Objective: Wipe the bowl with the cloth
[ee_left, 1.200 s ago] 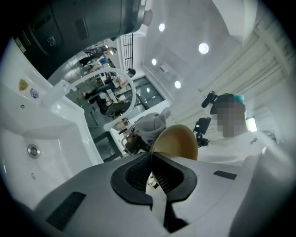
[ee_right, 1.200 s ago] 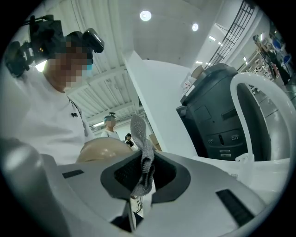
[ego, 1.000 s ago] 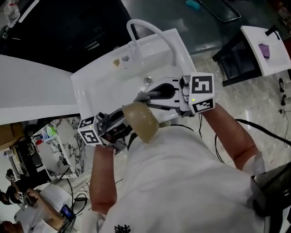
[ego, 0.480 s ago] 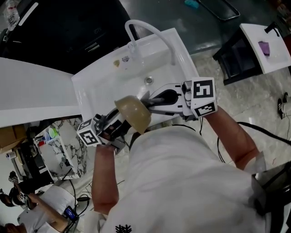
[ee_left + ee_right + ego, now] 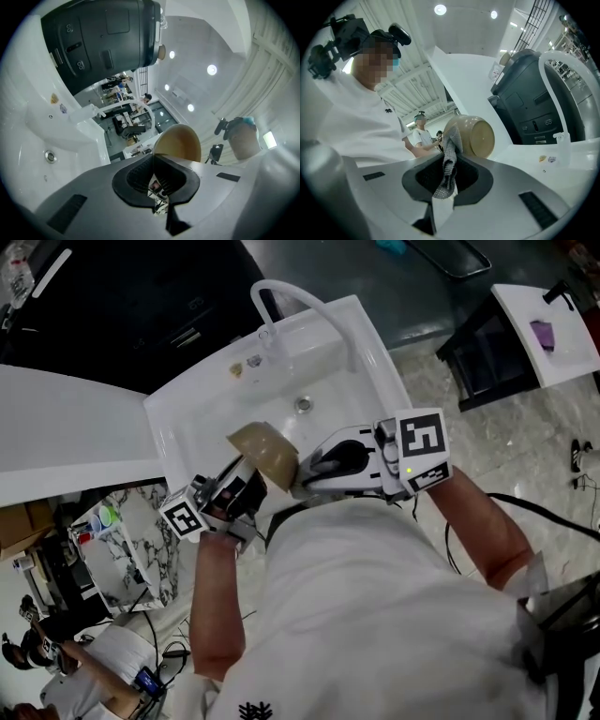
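Note:
A tan bowl hangs tilted over the front of the white sink. My left gripper is shut on the bowl's rim from below-left; in the left gripper view the bowl stands just beyond the closed jaws of that gripper. My right gripper comes in from the right, next to the bowl. It is shut on a grey cloth that hangs from its jaws and lies against the outside of the bowl.
A curved white faucet arches over the basin, whose drain is at its middle. A black surface lies behind the sink and a white worktop to its left. A white stand is at far right.
The bowl has moved up and left, from over the person's body to over the sink's front. The right gripper's jaws have dropped from above the bowl to its right side.

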Demonstrator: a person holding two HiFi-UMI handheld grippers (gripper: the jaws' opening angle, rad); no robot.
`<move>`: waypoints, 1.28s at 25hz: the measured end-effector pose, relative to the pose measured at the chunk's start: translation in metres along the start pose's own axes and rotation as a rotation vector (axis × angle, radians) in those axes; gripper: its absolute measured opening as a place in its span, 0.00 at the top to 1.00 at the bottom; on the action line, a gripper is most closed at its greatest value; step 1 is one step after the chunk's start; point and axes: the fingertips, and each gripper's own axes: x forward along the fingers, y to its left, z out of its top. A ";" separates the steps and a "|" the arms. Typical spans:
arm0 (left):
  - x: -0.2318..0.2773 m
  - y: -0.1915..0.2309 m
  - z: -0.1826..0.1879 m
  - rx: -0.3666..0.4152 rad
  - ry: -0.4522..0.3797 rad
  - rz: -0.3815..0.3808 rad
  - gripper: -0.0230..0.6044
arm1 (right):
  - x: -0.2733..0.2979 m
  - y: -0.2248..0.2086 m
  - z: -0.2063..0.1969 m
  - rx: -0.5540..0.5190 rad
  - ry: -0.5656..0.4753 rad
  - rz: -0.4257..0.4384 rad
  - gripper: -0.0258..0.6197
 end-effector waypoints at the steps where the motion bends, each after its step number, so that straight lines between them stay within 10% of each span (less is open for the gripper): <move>1: 0.001 0.002 -0.002 -0.003 0.006 0.009 0.93 | -0.001 0.002 0.002 -0.004 -0.006 0.009 0.89; 32: 0.026 -0.017 -0.056 0.036 0.255 -0.095 0.93 | -0.013 -0.052 0.049 -0.031 -0.170 -0.135 0.89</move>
